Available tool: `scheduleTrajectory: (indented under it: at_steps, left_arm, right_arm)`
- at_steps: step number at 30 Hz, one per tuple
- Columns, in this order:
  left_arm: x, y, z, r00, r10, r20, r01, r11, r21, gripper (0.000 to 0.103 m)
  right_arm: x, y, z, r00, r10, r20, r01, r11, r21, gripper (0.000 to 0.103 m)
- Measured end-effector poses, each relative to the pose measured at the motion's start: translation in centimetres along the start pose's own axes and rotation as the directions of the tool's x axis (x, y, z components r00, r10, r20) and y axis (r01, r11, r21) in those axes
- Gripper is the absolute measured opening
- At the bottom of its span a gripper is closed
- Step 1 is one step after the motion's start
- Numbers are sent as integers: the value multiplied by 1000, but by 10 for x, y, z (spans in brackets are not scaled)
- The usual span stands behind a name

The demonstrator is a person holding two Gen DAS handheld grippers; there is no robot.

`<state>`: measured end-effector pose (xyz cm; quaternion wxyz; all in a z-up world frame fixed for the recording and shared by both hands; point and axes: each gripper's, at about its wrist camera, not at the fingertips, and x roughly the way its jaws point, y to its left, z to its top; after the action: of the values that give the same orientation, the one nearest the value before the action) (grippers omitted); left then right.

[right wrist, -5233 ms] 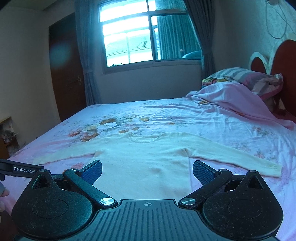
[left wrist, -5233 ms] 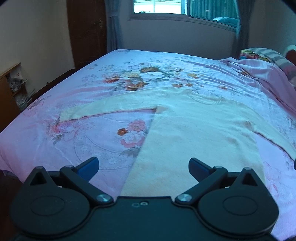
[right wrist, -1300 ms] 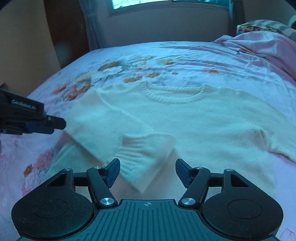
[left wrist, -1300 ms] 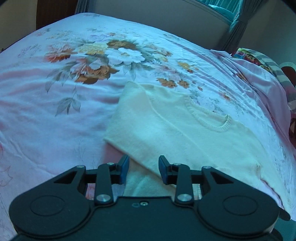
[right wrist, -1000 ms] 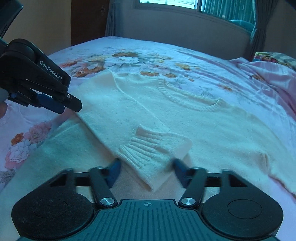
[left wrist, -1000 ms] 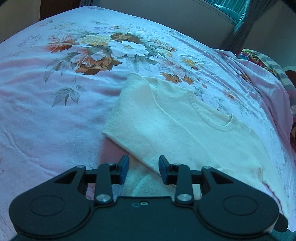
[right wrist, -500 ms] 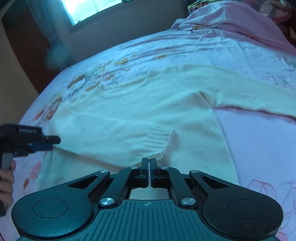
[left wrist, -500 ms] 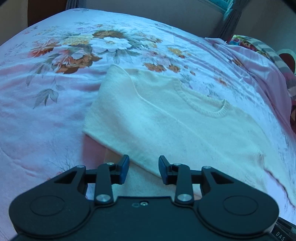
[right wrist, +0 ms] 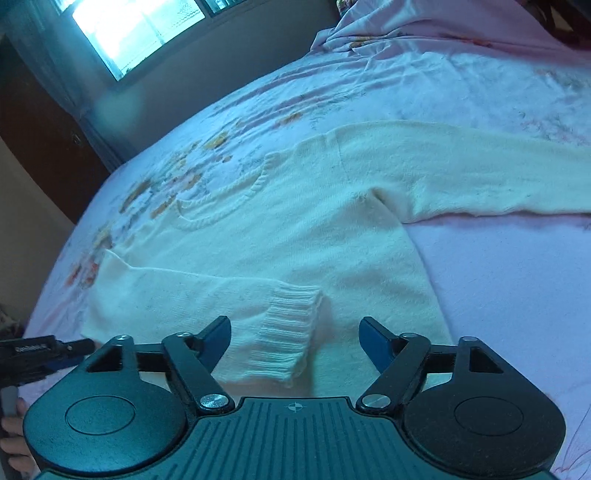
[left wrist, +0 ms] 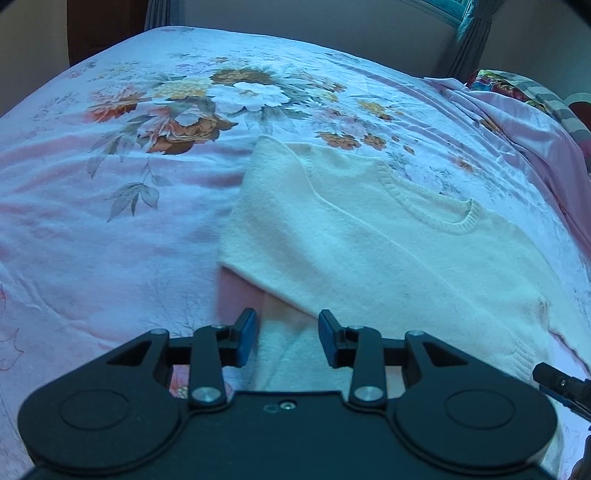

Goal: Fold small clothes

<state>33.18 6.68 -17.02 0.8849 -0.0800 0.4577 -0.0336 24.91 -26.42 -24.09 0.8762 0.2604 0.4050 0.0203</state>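
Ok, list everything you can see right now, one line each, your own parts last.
sweater: one, cream, flat on the bed, one sleeve folded across its body, the other stretched out sideways
bedsheet: one, pink floral, under the sweater
quilt: one, pink, bunched at the head of the bed
window: one, bright, far wall
left gripper: black, blue fingers, open over the sweater's edge
right gripper: black, blue fingers, open around the folded cuff
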Motion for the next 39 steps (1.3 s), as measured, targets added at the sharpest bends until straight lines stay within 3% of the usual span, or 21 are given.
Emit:
scheduleTrajectory:
  at_steps: [1, 7, 8, 9, 13, 16, 18, 24, 28, 32, 35, 39]
  left_arm:
    - [1, 1, 0, 1000, 3, -4, -3, 1000, -5, 34]
    - [4, 8, -3, 1000, 10, -11, -10, 1000, -23, 34]
    - [4, 10, -3, 1000, 15, -12, -16, 1000, -22, 34]
    - [4, 12, -4, 1000, 20, -12, -21, 1000, -23, 34]
    - [3, 17, -1, 1000, 27, -9, -28, 999, -38, 34]
    - [2, 17, 3, 999, 34, 6, -34, 999, -32, 34]
    - [2, 15, 6, 1000, 27, 12, -27, 999, -25, 34]
    - [5, -1, 13, 1000, 6, 27, -6, 1000, 12, 34]
    - [6, -13, 22, 999, -9, 38, 8, 999, 38, 34]
    - [11, -24, 28, 999, -16, 46, 13, 997, 70, 34]
    - [19, -33, 29, 999, -32, 33, 29, 996, 89, 34]
    - [35, -40, 33, 999, -46, 4, 45, 994, 96, 35]
  right_arm:
    - [4, 0, 1, 1000, -4, -6, 4, 1000, -1, 46]
    - [26, 16, 4, 1000, 6, -19, -7, 999, -41, 38]
    - [28, 19, 4, 1000, 15, -24, -17, 998, -58, 29]
    - [32, 24, 4, 999, 15, -37, -18, 997, -81, 3]
    - [37, 21, 7, 998, 31, -52, -34, 998, -61, 3]
    - [6, 23, 16, 996, 63, 65, -58, 996, -71, 3]
    - [-12, 22, 19, 992, 42, 123, -31, 996, -89, 3]
    - [-13, -6, -9, 999, -33, 36, 34, 999, -41, 3]
    - [-33, -14, -17, 993, -49, 104, 51, 998, -22, 3]
    - [-34, -28, -21, 990, -107, 88, 107, 994, 8, 3]
    - [-30, -28, -23, 995, -93, 41, 94, 995, -16, 3]
    - [-31, -23, -22, 989, -142, 40, 144, 987, -66, 4]
